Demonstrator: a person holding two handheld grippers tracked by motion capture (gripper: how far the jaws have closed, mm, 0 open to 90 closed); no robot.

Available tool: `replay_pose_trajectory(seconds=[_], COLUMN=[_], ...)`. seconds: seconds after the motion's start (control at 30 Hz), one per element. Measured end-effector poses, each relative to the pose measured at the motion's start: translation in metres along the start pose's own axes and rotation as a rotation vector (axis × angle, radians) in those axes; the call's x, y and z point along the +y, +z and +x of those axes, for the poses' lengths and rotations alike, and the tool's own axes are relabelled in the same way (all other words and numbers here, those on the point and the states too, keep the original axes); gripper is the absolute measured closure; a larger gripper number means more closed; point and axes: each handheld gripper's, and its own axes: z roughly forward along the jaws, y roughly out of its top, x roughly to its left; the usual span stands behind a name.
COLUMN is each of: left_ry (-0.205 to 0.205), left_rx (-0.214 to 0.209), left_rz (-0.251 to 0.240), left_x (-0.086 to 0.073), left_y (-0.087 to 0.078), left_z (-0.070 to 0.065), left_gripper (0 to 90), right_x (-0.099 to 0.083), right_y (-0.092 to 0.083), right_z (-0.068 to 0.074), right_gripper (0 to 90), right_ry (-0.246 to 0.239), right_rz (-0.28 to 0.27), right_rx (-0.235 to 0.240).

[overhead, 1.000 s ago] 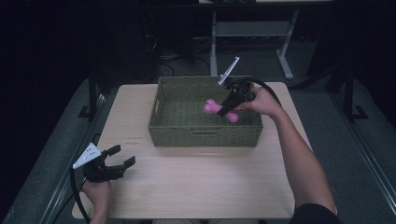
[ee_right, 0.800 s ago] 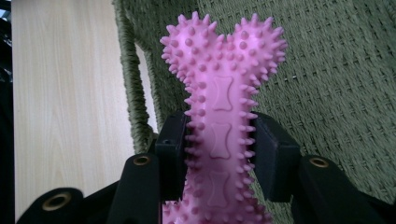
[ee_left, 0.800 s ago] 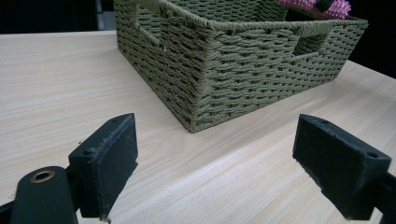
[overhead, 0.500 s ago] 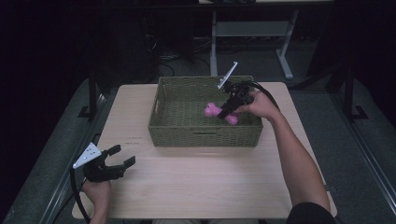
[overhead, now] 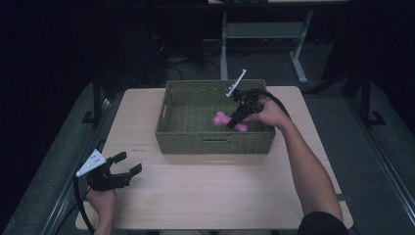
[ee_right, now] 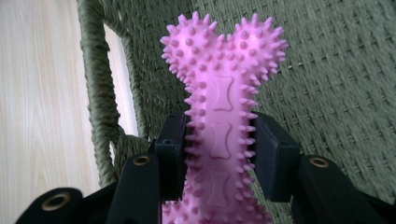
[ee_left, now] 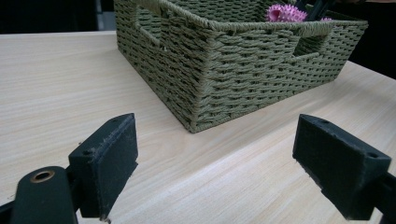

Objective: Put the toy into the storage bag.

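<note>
Your right gripper (overhead: pixel 238 119) is inside the green woven basket (overhead: pixel 215 143), its jaws pinched on the shaft of the pink spiky bone toy (ee_right: pixel 222 116) — the right gripper view shows both pads pressed against the studded middle, with the toy's forked end pointing ahead over the woven floor and beside a basket wall. From the high view the toy (overhead: pixel 222 118) sits low in the basket's right half, at or just above the bottom; whether it touches the weave I cannot tell. Your left gripper (overhead: pixel 122 173) rests on the wooden table (overhead: pixel 205 196) near its front left corner, well apart from the basket, jaws spread wide and holding nothing. I judge the carry essentially done — what is left is to let the toy go and lift your right hand clear.
</note>
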Motion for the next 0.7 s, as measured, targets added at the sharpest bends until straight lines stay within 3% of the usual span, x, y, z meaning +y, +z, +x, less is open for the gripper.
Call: replay_pose_trajectory(seconds=[0.5,0.7], left_ry=[0.000,-0.004], left_rx=[-0.003,-0.001], left_rz=[0.002,-0.001], left_x=[0.000,0.000], left_y=[0.002,0.001], left_z=[-0.001,-0.001], left_gripper=[13.5,13.5], right_x=[-0.004,-0.001], right_y=[0.002,0.012], right_z=[0.000,0.001], right_gripper=[56.6,56.2], right_ry=[0.010,0.005], right_rz=[-0.003,0.035], right_rx=[0.002,0.005])
